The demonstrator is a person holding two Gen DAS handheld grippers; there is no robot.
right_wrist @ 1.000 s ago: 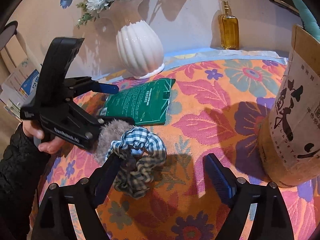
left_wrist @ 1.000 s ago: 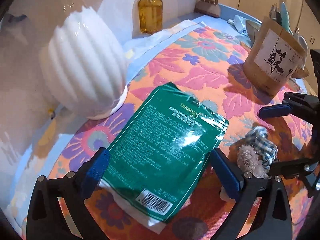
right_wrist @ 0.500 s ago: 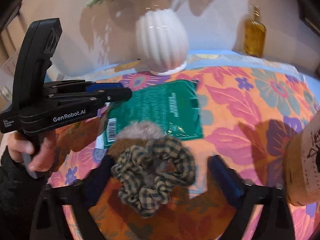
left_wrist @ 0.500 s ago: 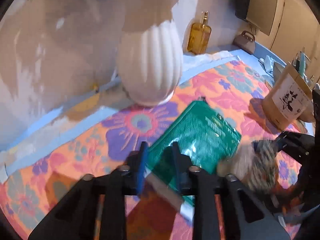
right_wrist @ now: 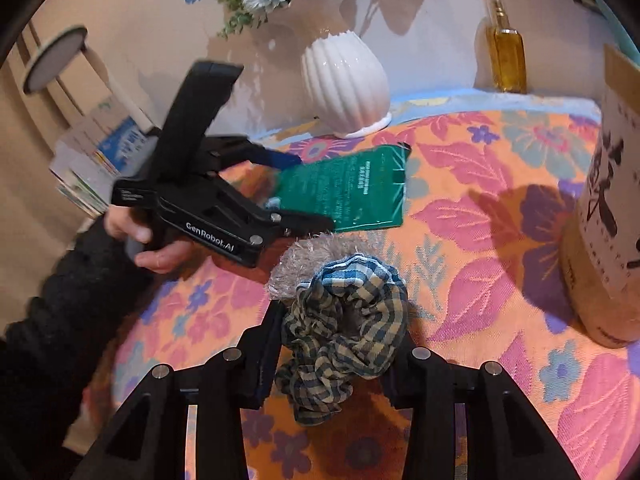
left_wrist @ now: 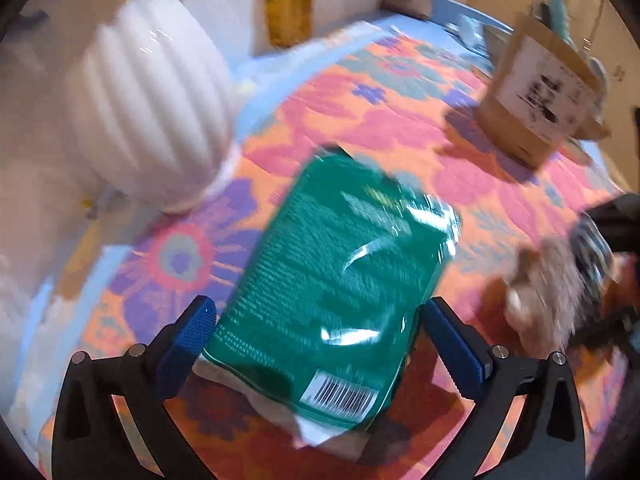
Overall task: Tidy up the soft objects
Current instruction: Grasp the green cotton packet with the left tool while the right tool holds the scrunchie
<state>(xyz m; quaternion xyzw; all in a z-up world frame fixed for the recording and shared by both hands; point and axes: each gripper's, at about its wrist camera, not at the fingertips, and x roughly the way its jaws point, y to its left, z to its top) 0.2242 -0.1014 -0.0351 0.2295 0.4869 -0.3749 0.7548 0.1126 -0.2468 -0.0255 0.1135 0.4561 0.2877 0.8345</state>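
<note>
Jaws of right gripper [right_wrist: 334, 354] pinched on checked scrunchie [right_wrist: 346, 322], fuzzy scrunchie [right_wrist: 308, 258] just behind. Left gripper [left_wrist: 316, 338] jaws spread wide over green packet [left_wrist: 340, 280] flat on floral tabletop [right_wrist: 472, 248].

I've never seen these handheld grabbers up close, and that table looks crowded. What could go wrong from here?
The right gripper is shut on the checked scrunchie, which touches the fuzzy scrunchie behind it; lifting may drag that one along. The left gripper is open around the green packet, close to the white vase; a wide swing might knock it over.
</note>
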